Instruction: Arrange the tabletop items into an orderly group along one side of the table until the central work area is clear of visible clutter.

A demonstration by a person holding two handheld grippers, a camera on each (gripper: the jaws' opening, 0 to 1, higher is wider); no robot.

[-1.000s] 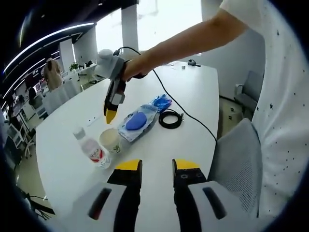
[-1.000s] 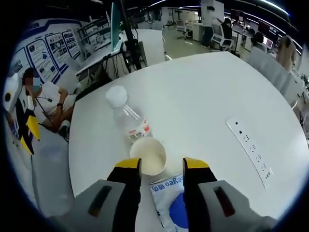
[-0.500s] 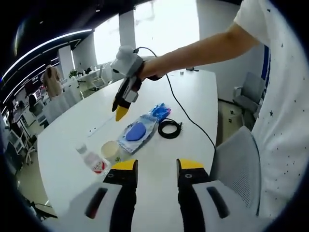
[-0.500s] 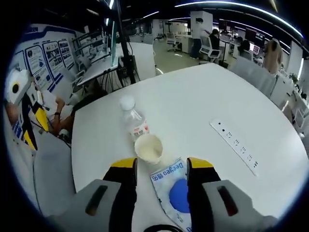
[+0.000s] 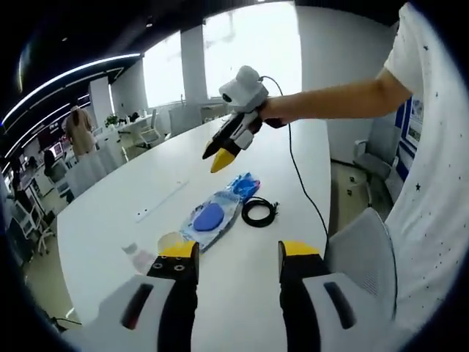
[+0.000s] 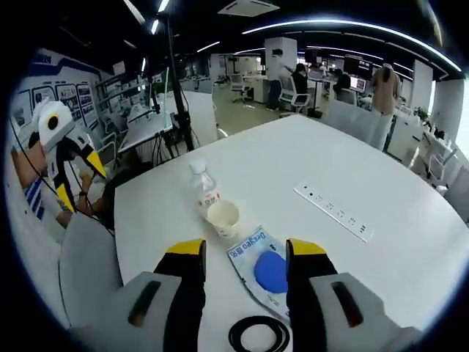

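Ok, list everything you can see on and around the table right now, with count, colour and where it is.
Table: one, white, oval.
Bottle: one, clear, white cap, lying beside the cup.
Cup: one, cream, upright.
Packet: one, white and blue, flat beside the cup.
Cable: one, black, coiled beside the packet.
Blue item: one, at the packet's far end.
Socket strip: one, white, set in the table.
Chair: one, grey, at the table edge.
Left hand-held gripper: open, empty.
Right hand-held gripper: open, empty.

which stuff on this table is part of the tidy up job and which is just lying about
For the job:
water bottle
paper cup
blue and white packet
black cable coil
blue glove

Just there:
power strip set in the white table
grey chair
desks and people in the office behind
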